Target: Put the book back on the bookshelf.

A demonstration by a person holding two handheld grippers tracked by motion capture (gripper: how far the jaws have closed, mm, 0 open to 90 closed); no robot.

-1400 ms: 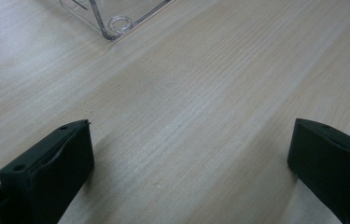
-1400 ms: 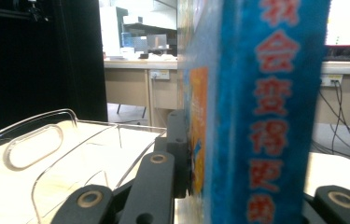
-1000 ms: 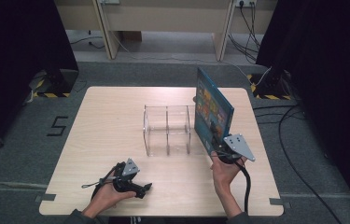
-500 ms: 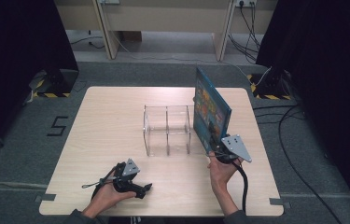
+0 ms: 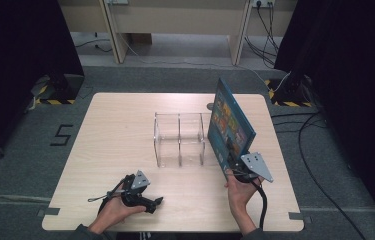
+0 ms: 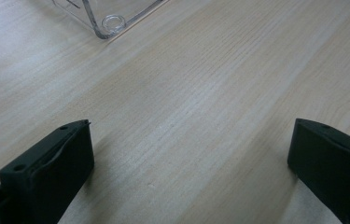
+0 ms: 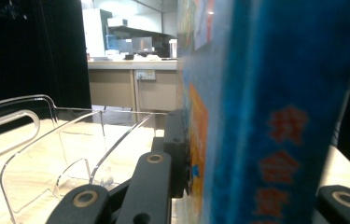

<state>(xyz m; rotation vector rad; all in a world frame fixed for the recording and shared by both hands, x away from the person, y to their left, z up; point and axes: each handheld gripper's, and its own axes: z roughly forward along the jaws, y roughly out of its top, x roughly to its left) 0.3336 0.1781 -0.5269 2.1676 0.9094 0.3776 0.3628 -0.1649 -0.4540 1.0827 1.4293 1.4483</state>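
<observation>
High view, book (image 5: pixel 230 125) upright — clamped in right gripper (image 5: pixel 236 167)

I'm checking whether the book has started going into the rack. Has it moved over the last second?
No. The book stands at the same spot by the clear rack's right end, upright in the right tool.
</observation>
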